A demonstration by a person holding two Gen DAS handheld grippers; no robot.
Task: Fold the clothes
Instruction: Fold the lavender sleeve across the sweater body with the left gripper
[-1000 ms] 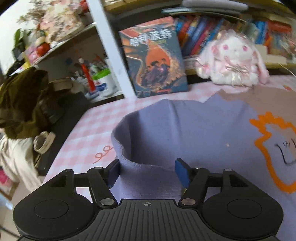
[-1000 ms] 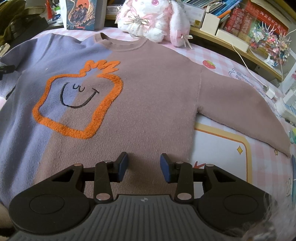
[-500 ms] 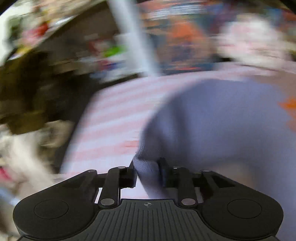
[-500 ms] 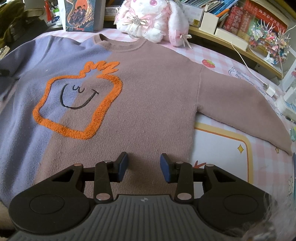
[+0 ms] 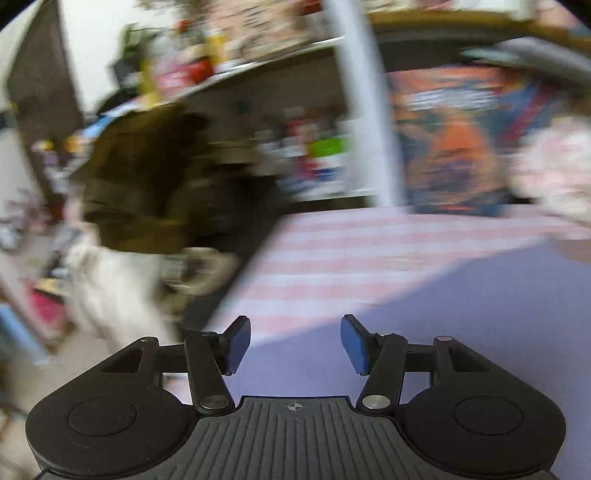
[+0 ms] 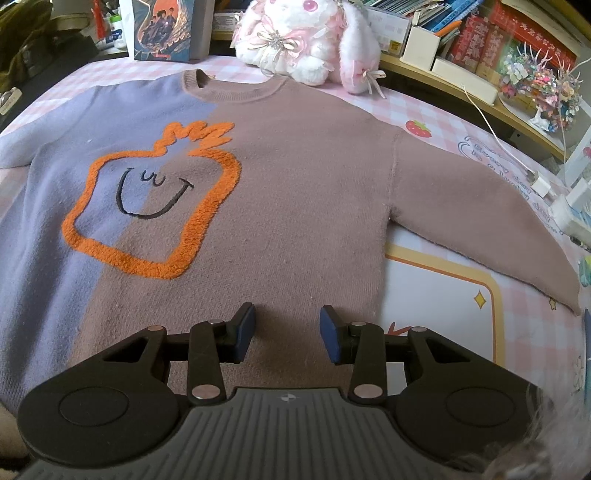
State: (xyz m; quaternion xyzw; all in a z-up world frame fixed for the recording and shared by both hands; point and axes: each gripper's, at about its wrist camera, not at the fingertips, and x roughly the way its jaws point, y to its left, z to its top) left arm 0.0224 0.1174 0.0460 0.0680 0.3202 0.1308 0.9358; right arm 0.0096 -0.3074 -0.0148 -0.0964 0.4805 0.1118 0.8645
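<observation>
A sweater [image 6: 295,184], purple on its left half and brown on its right, lies flat and face up on the pink checked cloth, with an orange outlined smiling face [image 6: 147,199] on the chest. Its brown sleeve [image 6: 480,221] stretches out to the right, and its purple sleeve [image 6: 14,147] spreads to the left edge. My right gripper [image 6: 288,332] hovers open over the brown hem. In the blurred left wrist view my left gripper [image 5: 295,345] is over the purple sleeve [image 5: 443,332], its jaws opening with no cloth pinched between the pads.
A white plush rabbit [image 6: 306,40] and an upright book [image 6: 162,29] stand behind the collar. A white charger and cable [image 6: 535,181] lie at the right edge, below shelves of books. A dark green jacket [image 5: 147,177] hangs past the table's left edge.
My left gripper shut on the purple sleeve end, drew it out to the left, and has now released it. The sleeve lies spread out. The right gripper has not moved.
</observation>
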